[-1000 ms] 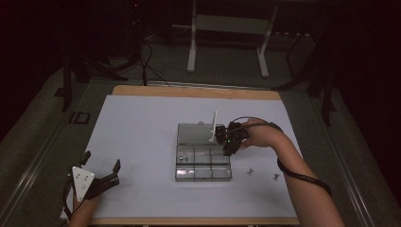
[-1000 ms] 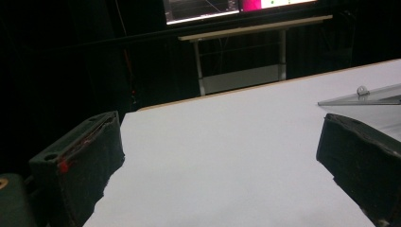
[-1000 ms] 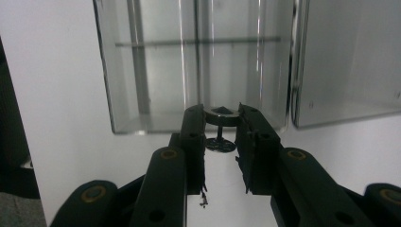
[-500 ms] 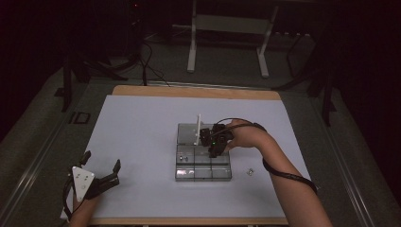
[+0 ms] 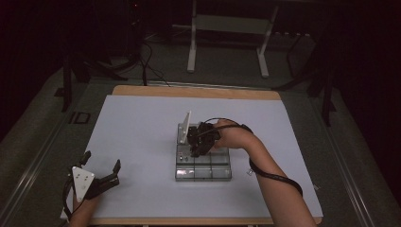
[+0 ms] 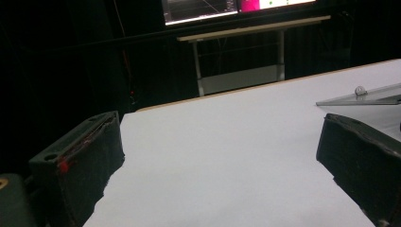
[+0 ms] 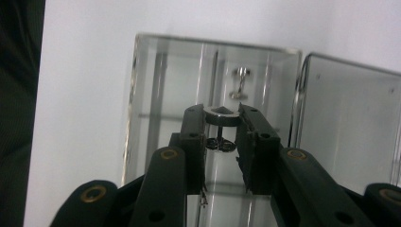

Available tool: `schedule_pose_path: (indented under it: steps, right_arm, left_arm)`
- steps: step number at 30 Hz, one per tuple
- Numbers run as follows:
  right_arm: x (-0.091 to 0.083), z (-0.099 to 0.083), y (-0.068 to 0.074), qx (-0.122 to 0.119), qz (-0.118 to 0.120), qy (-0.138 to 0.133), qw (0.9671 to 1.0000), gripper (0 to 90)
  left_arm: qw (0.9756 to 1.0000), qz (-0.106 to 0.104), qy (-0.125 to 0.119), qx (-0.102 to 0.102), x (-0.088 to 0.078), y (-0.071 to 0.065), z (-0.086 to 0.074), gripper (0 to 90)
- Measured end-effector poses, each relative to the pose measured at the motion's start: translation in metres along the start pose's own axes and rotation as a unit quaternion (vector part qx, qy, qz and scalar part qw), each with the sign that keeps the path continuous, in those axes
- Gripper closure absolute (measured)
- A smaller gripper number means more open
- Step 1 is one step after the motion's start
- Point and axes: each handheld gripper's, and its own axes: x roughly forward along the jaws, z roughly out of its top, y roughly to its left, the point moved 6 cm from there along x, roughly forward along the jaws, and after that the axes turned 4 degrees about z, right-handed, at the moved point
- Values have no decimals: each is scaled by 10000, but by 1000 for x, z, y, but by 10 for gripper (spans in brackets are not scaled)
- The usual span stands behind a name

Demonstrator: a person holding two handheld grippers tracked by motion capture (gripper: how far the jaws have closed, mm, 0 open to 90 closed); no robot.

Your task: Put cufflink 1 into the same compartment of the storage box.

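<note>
Right gripper view looks down the right gripper [image 7: 222, 127], whose black jaws pinch a small silver metal stud with a flat head and thin post [image 7: 220, 116], holding it upright above the clear plastic compartment box [image 7: 142, 94]. A second silver piece [image 7: 240, 81] already lies in a farther compartment. High view places the box near the middle of the white table [image 5: 142, 132], its lid [image 5: 185, 126] propped up on the far side so the cells are open from above; the gripper hangs over the box's far-left cells, probably to drop the stud in. Near the table's front-left corner the left gripper [image 5: 100, 171] rests with its jaws spread wide and nothing between them, clear of the work.
</note>
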Motion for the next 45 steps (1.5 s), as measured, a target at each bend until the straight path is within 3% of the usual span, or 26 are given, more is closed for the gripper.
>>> schedule_pose_path:
  steps: [8,18,30,45]
  right_arm:
    - [21,2,-12,152,-136,-138,9997,732]
    - [45,-2,-24,260,-127,-249,9993,731]
    - [71,-9,-30,365,-127,167,9991,731]
    - [75,-6,-31,386,-100,528,9978,699]
  left_arm:
    - [10000,-3,-3,-5,0,0,0,24]
    - [10000,-9,-3,1,0,0,0,24]
    - [10000,-15,-3,-4,0,0,0,24]
    - [10000,-20,8,-12,0,0,0,24]
